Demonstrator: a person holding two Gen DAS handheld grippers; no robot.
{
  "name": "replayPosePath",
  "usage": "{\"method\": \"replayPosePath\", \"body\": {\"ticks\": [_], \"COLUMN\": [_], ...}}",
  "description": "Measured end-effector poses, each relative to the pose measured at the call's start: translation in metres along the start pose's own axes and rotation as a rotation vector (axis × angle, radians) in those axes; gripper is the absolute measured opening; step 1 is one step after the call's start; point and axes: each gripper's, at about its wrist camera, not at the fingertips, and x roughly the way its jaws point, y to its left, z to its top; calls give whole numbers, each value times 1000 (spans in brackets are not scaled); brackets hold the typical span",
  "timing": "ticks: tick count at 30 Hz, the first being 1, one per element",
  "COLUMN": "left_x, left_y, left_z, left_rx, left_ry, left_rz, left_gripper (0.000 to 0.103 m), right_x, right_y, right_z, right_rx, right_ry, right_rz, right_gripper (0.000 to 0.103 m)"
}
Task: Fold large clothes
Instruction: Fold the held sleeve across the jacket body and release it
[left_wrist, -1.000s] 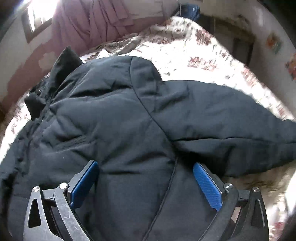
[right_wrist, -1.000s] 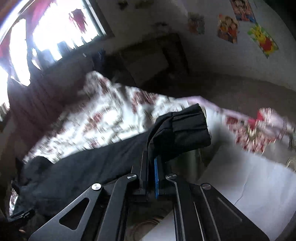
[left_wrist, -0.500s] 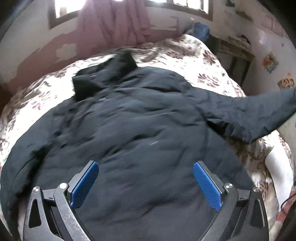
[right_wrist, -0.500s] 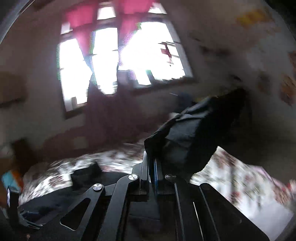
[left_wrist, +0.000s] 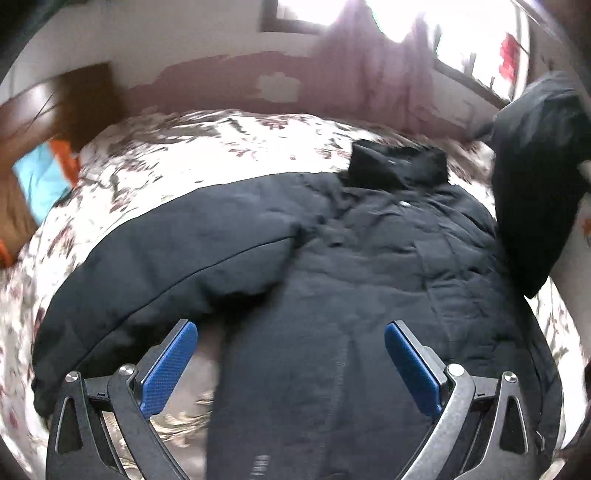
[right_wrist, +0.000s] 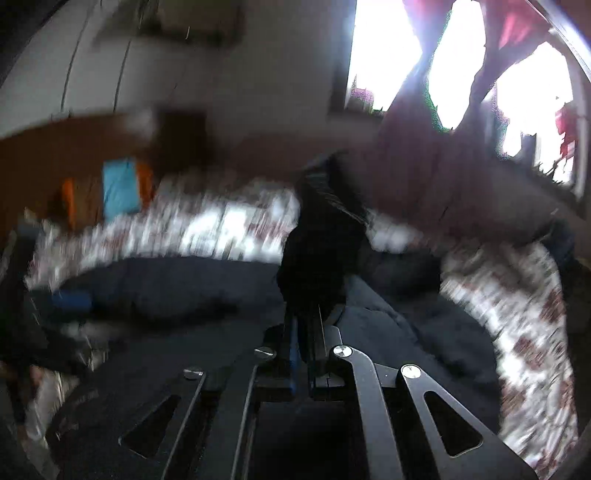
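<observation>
While the right gripper (right_wrist: 304, 325) begins opening on the sleeve (right_wrist: 321, 236) and the left gripper (left_wrist: 288, 365) hangs wide and empty, the sleeve may drop short across the jacket (left_wrist: 332, 295).

Left tongs (left_wrist: 291, 365): jaws spread wide, blue pads (left_wrist: 168, 373) facing each other across a broad gap, nothing gripped between them; aimed steeply downward. Right tongs (right_wrist: 304, 325): jaws nearly together and opening, a dark sleeve end (right_wrist: 321, 243) pinched between the tips, rising ahead of them; aimed moderately downward. View from right tongs heavily motion-blurred.
</observation>
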Motion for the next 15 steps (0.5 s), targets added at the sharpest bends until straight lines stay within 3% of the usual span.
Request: {"method": "replayPosePath", "body": {"ticks": [2,3,5,8,11,15], "left_x": [3,6,14,23,24,35], "left_y": [15,20,27,31,25,-2], "left_z": [-5,-7,-8,-9,-7,3], "left_rx": [-23,-29,-37,-39,-25,-9], "left_ry": [0,3,8,5,-29,-60], "left_rz": [6,9,15,9,-27,-96], "left_gripper": [102,102,102,102,102,102], "right_x": [22,31,33,10,-19,-32], "right_y": [3,6,4,-17,-75,-158], "right_z": [-25,-39,-60,-75,-79,-79], "right_rx": [11,26,41,79,118,181], "right_ry": [87,132,174,161,113,120], "right_rz": [99,155,186,214,97,-218], "right_gripper": [28,41,45,48,62,64]}}
